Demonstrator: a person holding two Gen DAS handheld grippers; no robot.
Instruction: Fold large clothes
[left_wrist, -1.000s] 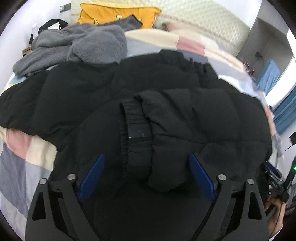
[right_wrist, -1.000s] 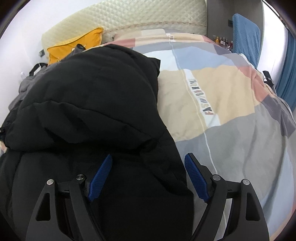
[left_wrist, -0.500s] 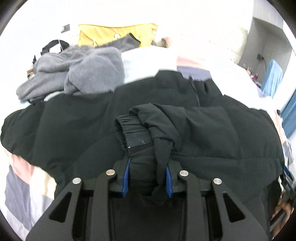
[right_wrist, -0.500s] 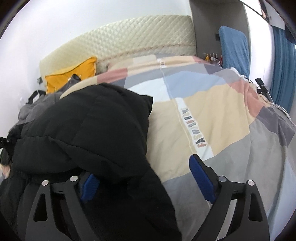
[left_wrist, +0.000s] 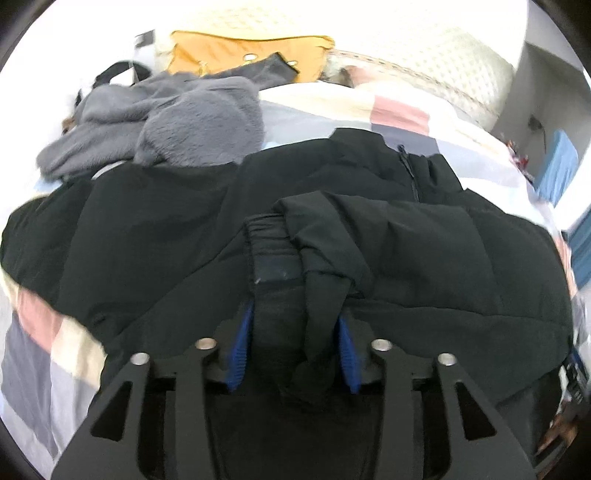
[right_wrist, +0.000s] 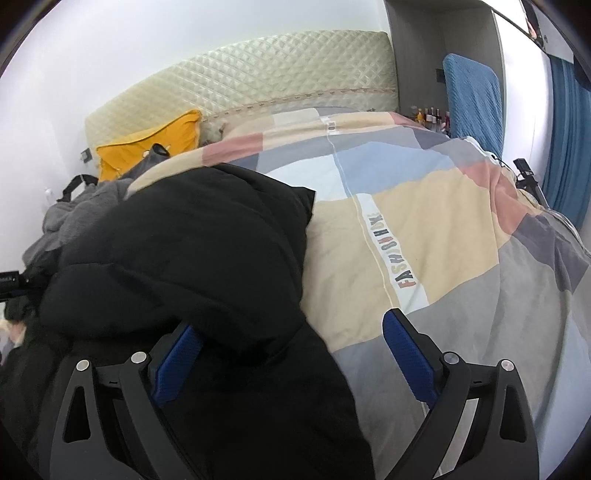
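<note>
On the patchwork bed, my left gripper has its blue fingers clamped on the cuff end of a sleeve of the black puffer jacket, the elastic cuff bunched between them and a fold of the shell fabric caught alongside. From the left wrist view, I see the sleeve run from the fingers away toward the far side, lying over the jacket body, while the jacket itself spreads with its long axis left to right across the bed, its collar and zipper at the far edge, toward the headboard. A grey fleece garment lies heaped beyond the jacket at the far left, with a yellow pillow behind it. My right gripper hangs over the jacket's right edge with its fingers wide apart, gripping nothing; its left finger sits against black fabric and its right one over bare bedcover. From this side the jacket fills the left half of the scene, the quilted headboard beyond.
</note>
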